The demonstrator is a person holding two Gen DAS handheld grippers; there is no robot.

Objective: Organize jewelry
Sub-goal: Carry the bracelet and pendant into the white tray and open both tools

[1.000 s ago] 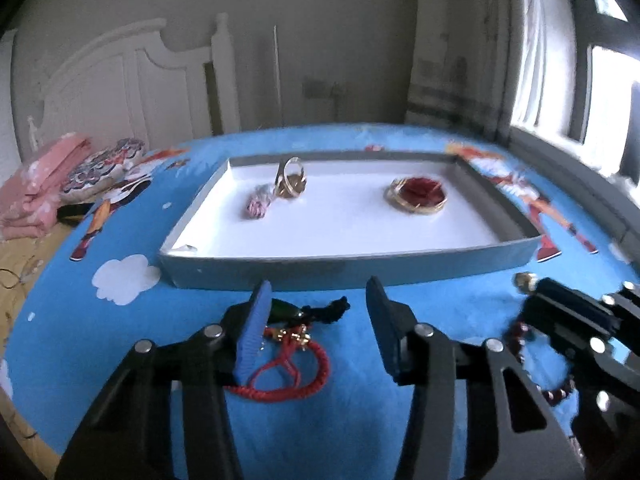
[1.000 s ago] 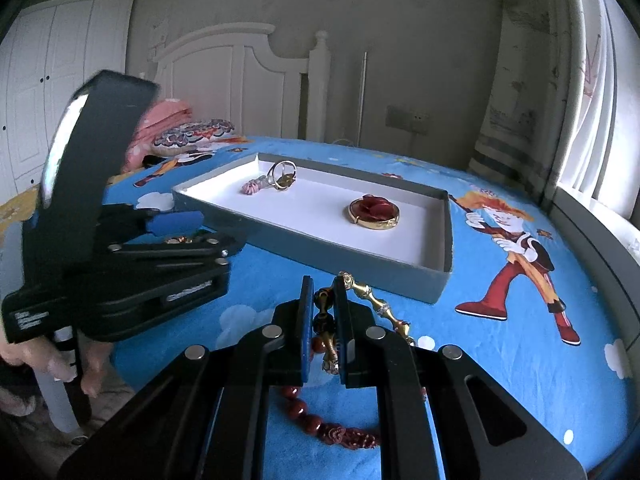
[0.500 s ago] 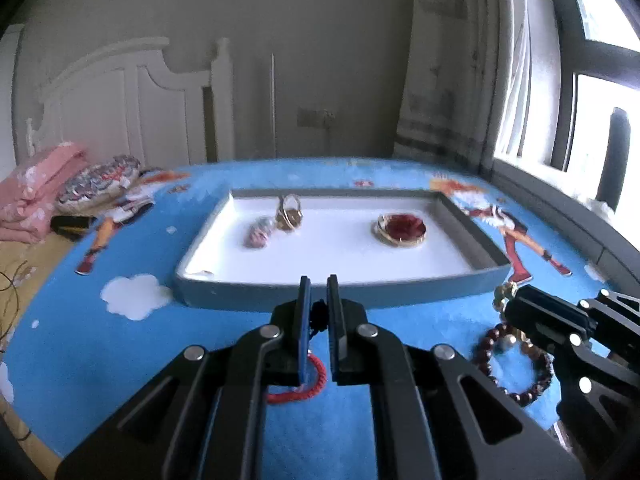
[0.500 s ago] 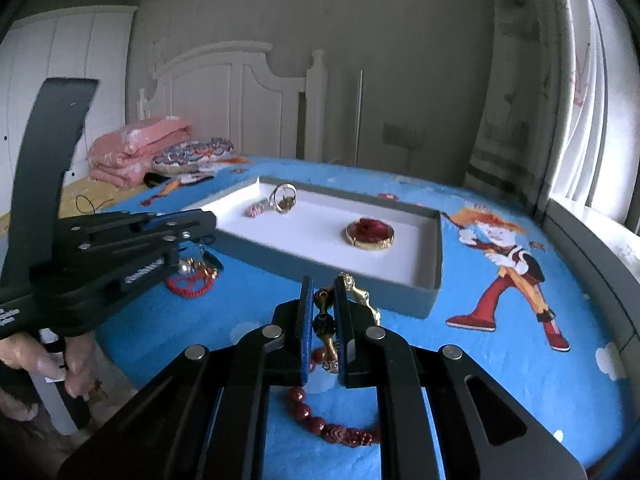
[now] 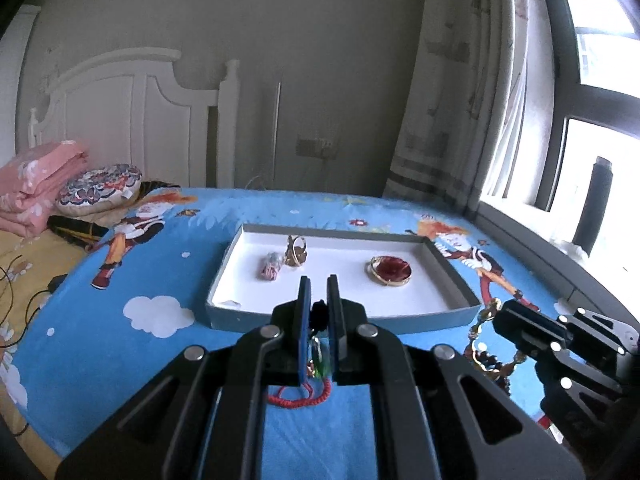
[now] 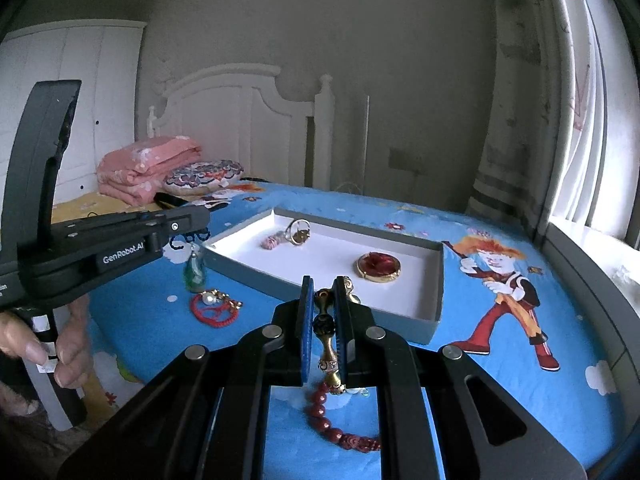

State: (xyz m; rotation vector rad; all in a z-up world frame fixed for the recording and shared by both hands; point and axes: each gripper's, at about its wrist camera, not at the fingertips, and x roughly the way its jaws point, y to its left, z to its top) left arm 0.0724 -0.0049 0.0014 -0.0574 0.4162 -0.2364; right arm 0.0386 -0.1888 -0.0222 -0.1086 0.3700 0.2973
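A grey tray point(image 5: 340, 318) with a white floor lies on the blue cartoon bedsheet. Inside it sit a gold ring point(image 5: 296, 250), a small pink piece point(image 5: 270, 271) and a round red-and-gold brooch point(image 5: 391, 270). My left gripper point(image 5: 318, 294) is shut on the black knot of a red cord bracelet point(image 5: 300, 394). Its green pendant point(image 6: 195, 274) hangs in the air, while the red loop point(image 6: 214, 312) rests on the sheet. My right gripper point(image 6: 323, 292) is shut on a gold-and-dark-red bead bracelet point(image 6: 320, 412) that trails down to the sheet in front of the tray point(image 6: 400, 312).
Folded pink blankets point(image 6: 148, 168) and a patterned cushion point(image 6: 204, 172) lie by the white headboard point(image 5: 120, 120) at far left. A window sill point(image 5: 540, 252) and curtain border the bed on the right. A hand point(image 6: 60, 356) holds the left gripper's handle.
My left gripper shut on the red cord bracelet's knot and rose, so the pendant now hangs. My right gripper also rose, still holding the bead bracelet; the tray looks farther below.
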